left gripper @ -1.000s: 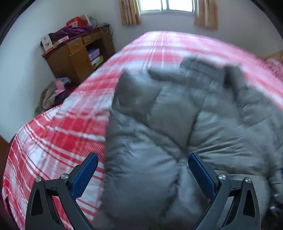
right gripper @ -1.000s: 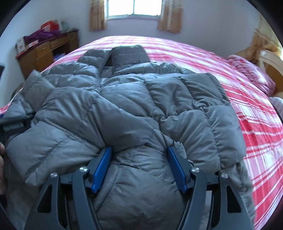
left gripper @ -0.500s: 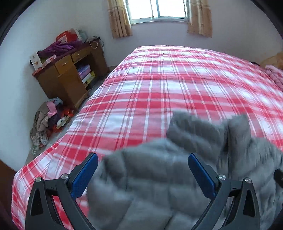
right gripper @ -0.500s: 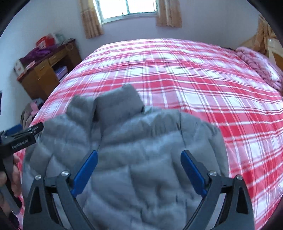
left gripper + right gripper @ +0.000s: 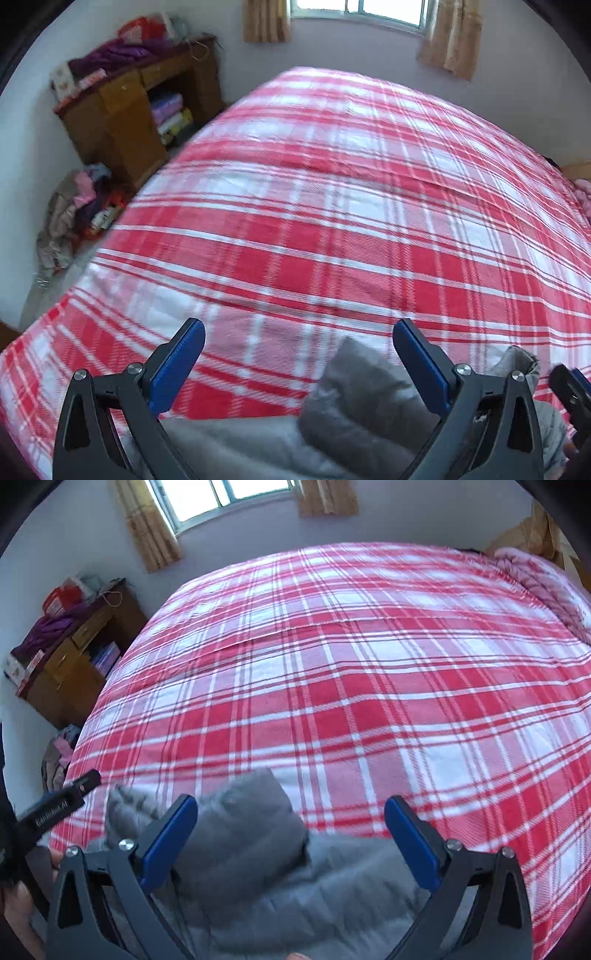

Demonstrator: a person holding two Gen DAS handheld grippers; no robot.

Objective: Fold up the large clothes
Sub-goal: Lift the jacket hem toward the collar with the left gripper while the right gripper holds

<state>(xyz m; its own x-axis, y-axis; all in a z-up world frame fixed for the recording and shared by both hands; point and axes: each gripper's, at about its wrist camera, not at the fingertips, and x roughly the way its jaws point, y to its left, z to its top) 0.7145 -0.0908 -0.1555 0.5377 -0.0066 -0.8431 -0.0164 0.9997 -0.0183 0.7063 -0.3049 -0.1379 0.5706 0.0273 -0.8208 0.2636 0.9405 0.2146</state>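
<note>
1. Puffy quilted jacket (image 5: 266,878): plain grey, no pattern.
2. Bed cover (image 5: 332,221): red, white and pink plaid.
3. Left claw (image 5: 297,360) and right claw (image 5: 290,834): black frames, blue finger pads (image 5: 177,365).
4. Wooden cabinet (image 5: 122,114): brown; purple cloth on top (image 5: 110,55).
5. Curtains (image 5: 151,542): tan, faintly mottled.
6. Walls: pale lilac-white.
7. Folded blanket at bed's far corner (image 5: 535,579): pink.

Grey jacket (image 5: 258,867) cut off below
</note>
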